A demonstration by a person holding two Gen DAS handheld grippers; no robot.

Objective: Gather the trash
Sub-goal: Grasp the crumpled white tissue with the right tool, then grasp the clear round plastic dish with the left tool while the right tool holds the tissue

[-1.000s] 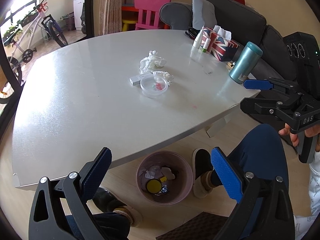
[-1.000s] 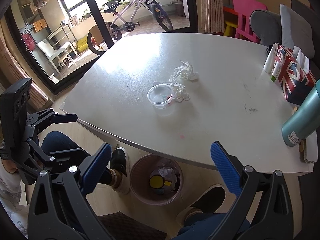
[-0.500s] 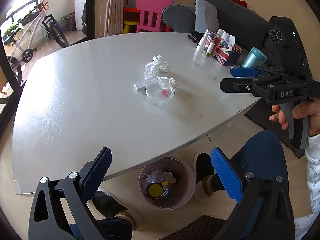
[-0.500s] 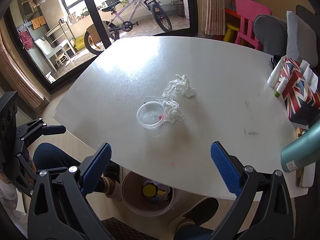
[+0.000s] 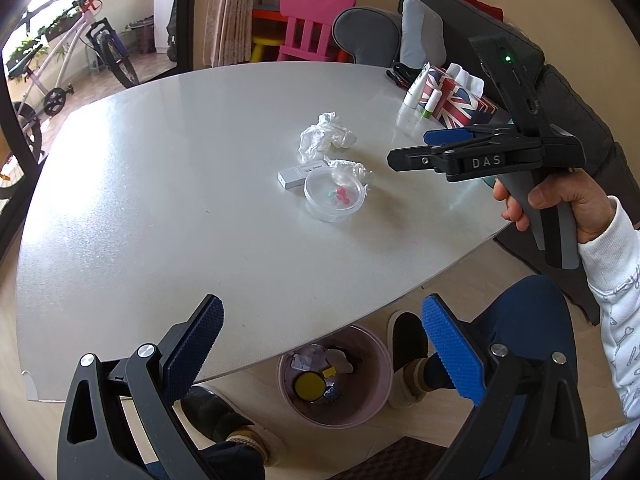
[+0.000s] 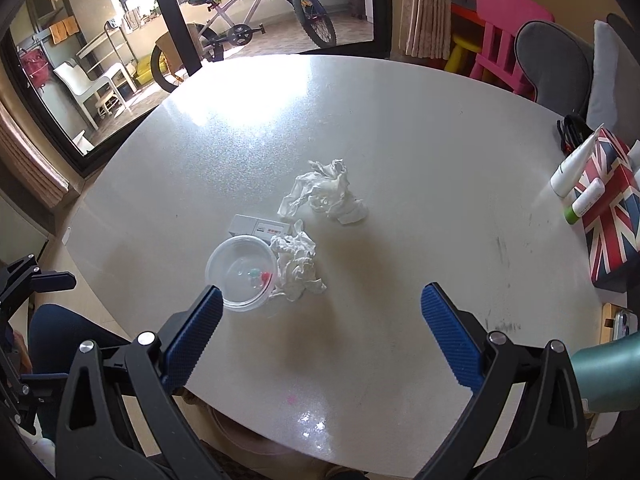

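Observation:
Mid-table lies a cluster of trash: a big crumpled tissue (image 6: 326, 194), a smaller crumpled tissue (image 6: 297, 266), a small white box (image 6: 258, 227) and a clear plastic cup (image 6: 240, 274) with red and green bits inside. The same tissue (image 5: 326, 138), cup (image 5: 335, 196) and box (image 5: 302, 174) show in the left wrist view. My right gripper (image 6: 320, 336) hovers open above the table, just short of the cluster. My left gripper (image 5: 320, 350) hangs open over the table's near edge. A pink waste bin (image 5: 336, 384) with scraps stands on the floor under that edge.
A Union Jack tissue box (image 6: 610, 216) with small tubes (image 6: 570, 168) beside it stands at the table's right side, a teal bottle (image 6: 608, 372) nearer. Sofa, pink chair (image 6: 504, 32) and a bicycle (image 6: 248, 20) lie beyond. The person's legs and feet (image 5: 408, 352) flank the bin.
My right gripper has risen from beside the table and moved forward over it toward the trash cluster. The left gripper has lifted and edged forward; both stayed open.

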